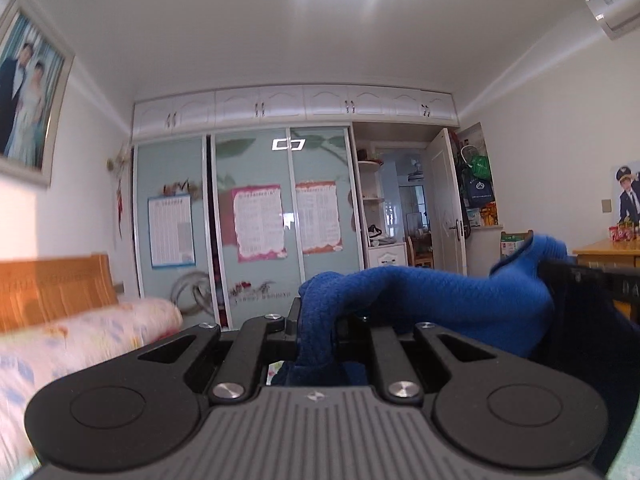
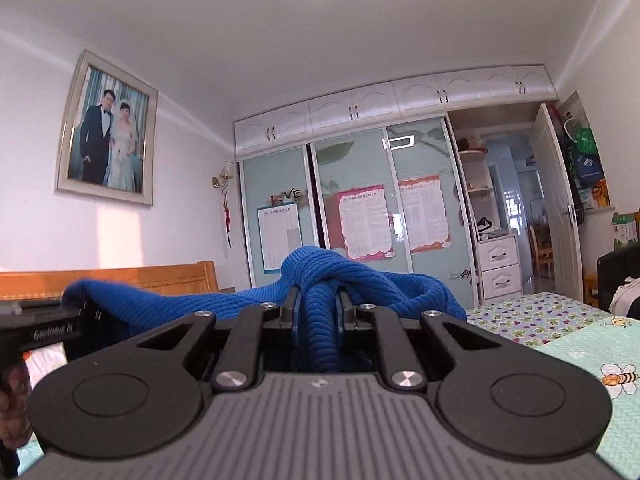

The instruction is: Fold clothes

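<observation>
Two claws hold one blue knitted garment between them, raised clear of the bed so that the cloth hangs free and can be spread before any fold is made. Both claws point roughly level toward the wardrobe, which keeps the pinched edge horizontal and, as a judgement, lets the weight of the garment pull out its creases. The left claw has its jaws drawn nearly together and clamped on a bunched roll of the blue fabric, which passes between the jaws and drops below them. The right claw is likewise clamped on a thick ribbed fold, the knit bulging above the jaws. In the left wrist view the cloth stretches rightward to the body of the other tool; in the right wrist view it stretches leftward to the other tool, confirming a span between the two grips. The lower part of the garment is hidden, so whether it touches the bed cannot be told. Folding itself appears not yet begun.
</observation>
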Tool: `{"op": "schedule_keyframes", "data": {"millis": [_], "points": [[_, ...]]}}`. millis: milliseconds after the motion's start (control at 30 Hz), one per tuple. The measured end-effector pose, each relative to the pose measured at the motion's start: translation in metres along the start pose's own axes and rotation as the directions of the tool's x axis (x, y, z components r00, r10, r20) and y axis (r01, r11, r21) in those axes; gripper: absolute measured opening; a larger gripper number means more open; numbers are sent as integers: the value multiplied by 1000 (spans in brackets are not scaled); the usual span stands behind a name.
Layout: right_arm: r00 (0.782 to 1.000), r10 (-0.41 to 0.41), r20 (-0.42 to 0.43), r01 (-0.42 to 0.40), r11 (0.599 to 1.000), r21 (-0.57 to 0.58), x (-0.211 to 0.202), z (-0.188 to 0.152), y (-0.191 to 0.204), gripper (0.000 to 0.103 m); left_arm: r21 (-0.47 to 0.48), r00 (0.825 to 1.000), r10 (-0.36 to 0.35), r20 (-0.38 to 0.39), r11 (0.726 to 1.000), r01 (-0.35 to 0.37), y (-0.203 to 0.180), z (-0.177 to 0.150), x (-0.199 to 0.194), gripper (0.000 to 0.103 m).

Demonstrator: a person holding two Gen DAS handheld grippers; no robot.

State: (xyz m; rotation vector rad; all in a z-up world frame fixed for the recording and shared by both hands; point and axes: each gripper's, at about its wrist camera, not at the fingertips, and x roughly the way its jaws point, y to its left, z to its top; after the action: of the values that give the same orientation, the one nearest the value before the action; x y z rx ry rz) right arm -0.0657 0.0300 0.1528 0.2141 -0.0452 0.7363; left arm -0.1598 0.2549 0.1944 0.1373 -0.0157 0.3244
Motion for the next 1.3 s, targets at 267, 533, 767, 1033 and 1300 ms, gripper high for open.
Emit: {"op": "schedule_keyframes", "data": {"millis": [267, 533, 767, 1033, 1300], "points": [[998, -2, -58, 6, 998, 63, 12, -25, -10, 16, 4, 999, 35, -15, 999, -35, -6, -14, 10, 13], [863, -86, -499, 142, 987, 75, -9, -175, -34, 25, -67, 841, -18, -540, 997, -22, -18, -227, -8, 19], [755, -22, -655, 192, 963, 188, -63, -229, -51, 46, -114, 701, -79, -708, 993, -4, -13, -308, -54, 23], [865, -42, -500, 117, 986, 120, -33, -194, -23, 81, -244, 808, -159, -567, 970, 20, -4, -255, -60, 38], [778, 12, -628, 3, 1000, 23, 58, -245, 15, 81, -243, 774, -127, -620, 969, -36, 1, -269, -81, 53]]}}
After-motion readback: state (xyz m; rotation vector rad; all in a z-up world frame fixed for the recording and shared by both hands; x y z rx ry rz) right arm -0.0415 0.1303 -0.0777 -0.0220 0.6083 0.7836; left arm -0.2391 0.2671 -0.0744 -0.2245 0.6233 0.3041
